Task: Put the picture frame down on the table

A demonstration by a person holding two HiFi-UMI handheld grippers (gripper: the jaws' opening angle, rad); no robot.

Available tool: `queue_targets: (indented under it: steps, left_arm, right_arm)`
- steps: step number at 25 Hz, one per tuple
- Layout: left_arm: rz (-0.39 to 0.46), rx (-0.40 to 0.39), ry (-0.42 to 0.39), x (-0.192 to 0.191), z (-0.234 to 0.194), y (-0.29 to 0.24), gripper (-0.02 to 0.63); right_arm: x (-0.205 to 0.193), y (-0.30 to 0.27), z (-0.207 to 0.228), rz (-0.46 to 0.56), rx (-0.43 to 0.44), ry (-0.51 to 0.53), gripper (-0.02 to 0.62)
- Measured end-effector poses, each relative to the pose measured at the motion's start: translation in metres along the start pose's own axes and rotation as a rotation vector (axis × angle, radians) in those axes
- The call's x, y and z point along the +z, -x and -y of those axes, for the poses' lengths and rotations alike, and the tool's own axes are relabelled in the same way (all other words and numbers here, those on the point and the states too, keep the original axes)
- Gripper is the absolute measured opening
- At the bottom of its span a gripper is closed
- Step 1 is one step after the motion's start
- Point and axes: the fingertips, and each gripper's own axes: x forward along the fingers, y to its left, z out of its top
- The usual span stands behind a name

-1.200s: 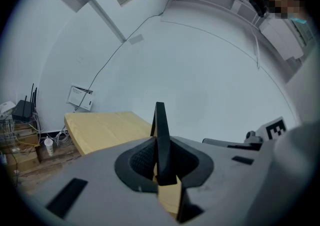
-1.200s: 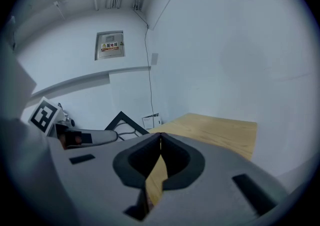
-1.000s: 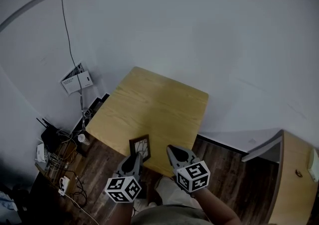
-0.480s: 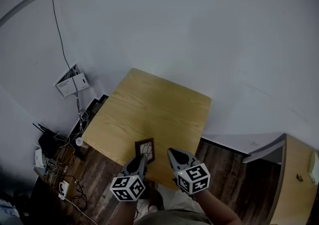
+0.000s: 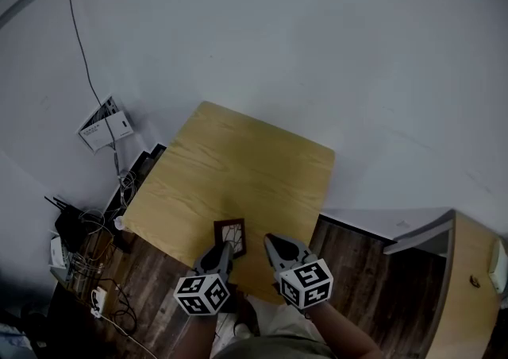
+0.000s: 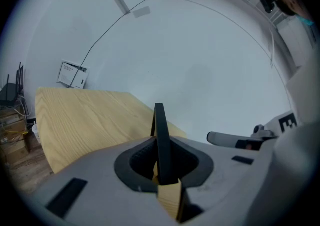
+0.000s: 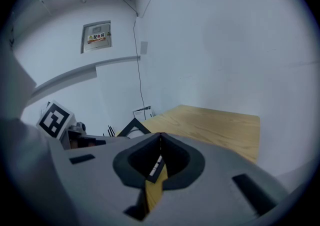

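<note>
A small dark-brown picture frame stands upright over the near edge of the light wooden table. My left gripper is shut on its lower edge. In the left gripper view the frame shows edge-on, pinched between the jaws of the left gripper. My right gripper hangs just right of the frame, shut, with nothing in it. The right gripper view shows its jaws closed together, and a corner of the frame to the left.
A white wall runs behind the table. Left of the table, on the dark wood floor, lie tangled cables and devices. A white box hangs on the wall under a cable. A wooden cabinet stands at the right.
My left gripper has carried the frame a little to the right and forward over the table's near edge. The right gripper has hardly moved.
</note>
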Motion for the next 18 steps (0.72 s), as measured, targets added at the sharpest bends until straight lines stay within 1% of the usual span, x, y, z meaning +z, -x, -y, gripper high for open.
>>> queue_targets:
  steps: [5,11,15,18]
  left_arm:
    - [-0.005,0.028,-0.04,0.002,-0.005,-0.005,0.048]
    - [0.001,0.074,-0.059,0.004,-0.015,-0.009,0.049]
    - [-0.023,0.119,-0.076,0.001,-0.026,-0.012,0.049]
    - [-0.043,0.139,-0.072,-0.003,-0.033,-0.014,0.049]
  right_arm:
    - [-0.002,-0.002,0.001,-0.009,0.006,-0.002,0.0]
    - [-0.003,-0.004,0.002,-0.007,0.016,-0.006,0.0]
    - [-0.005,-0.005,0.003,-0.01,0.019,-0.009,0.0]
    - [-0.004,-0.005,0.004,-0.012,0.022,-0.01,0.0]
